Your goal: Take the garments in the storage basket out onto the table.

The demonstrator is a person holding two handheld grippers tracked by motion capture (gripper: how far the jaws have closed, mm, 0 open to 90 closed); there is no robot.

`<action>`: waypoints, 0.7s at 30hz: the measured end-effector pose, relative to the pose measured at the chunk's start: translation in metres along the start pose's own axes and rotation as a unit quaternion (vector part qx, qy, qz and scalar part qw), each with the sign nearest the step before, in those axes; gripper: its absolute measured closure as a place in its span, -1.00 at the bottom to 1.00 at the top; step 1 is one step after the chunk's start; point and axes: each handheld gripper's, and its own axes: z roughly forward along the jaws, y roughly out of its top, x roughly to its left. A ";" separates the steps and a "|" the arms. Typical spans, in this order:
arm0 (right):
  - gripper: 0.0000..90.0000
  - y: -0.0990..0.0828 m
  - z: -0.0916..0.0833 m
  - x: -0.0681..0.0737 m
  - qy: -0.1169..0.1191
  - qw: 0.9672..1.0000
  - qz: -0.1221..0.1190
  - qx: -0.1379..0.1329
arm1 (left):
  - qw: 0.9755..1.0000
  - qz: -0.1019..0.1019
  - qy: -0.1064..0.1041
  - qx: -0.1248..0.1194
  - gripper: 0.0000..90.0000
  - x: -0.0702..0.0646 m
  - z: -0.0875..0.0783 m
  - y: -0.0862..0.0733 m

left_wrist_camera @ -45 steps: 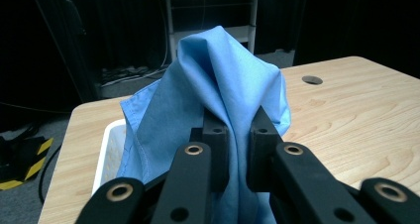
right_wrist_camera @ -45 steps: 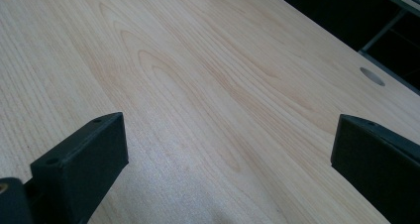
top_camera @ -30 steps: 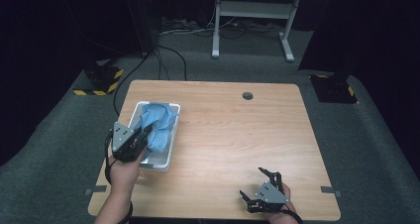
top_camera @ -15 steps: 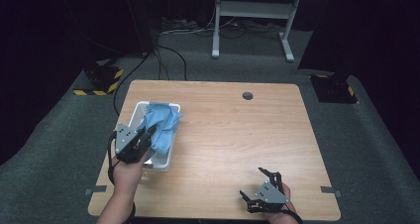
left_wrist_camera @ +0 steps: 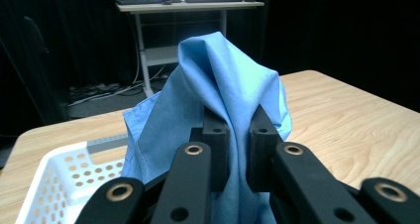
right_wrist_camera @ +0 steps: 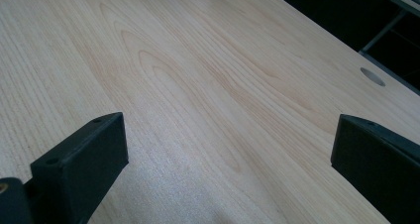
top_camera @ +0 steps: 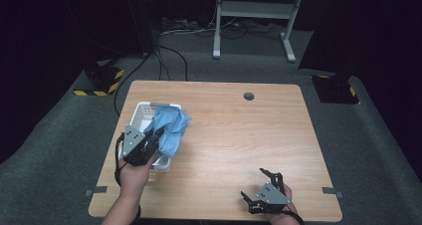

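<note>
While the left gripper (top_camera: 155, 138) is pinching the blue cloth (top_camera: 170, 128), its fingers (left_wrist_camera: 216, 149) are squeezing tight on one bunched fold, with cloth packed between them. The cloth is hanging over the right side of the white basket (top_camera: 144, 110), at about nine o'clock on the tabletop (top_camera: 239, 135). Part of it is sitting up above the basket rim and part is drooping down toward the wood.

In the left gripper view the cloth is standing up like a little tent. Its peak is pointing to twelve o'clock, and its long line is running from six to twelve. In the high view the bundle is stretching from about seven o'clock to one o'clock.

Things could go wrong from here. The fingers are holding only a thin fold, so the cloth could be slipping out if the hand is pulling fast. A loose edge low in the basket could be catching on the rim or the holes, and then the light basket could be tipping or sliding along with it.

The right gripper (top_camera: 260, 192) is resting near five o'clock, well apart from the cloth. Its fingers (right_wrist_camera: 81, 164) are spread wide over bare wood and holding nothing.
</note>
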 end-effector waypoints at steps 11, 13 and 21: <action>-0.99 0.000 0.000 0.000 0.000 1.000 -0.001 0.001 | 1.000 0.005 -0.017 -0.004 0.84 -0.014 0.003 0.002; -0.99 0.000 0.000 0.000 0.000 1.000 -0.002 0.002 | 1.000 0.007 -0.021 -0.005 0.84 -0.016 0.004 0.003; -0.99 0.000 0.000 0.001 -0.001 1.000 -0.004 0.002 | 0.999 0.002 -0.034 -0.010 0.84 -0.025 0.009 0.005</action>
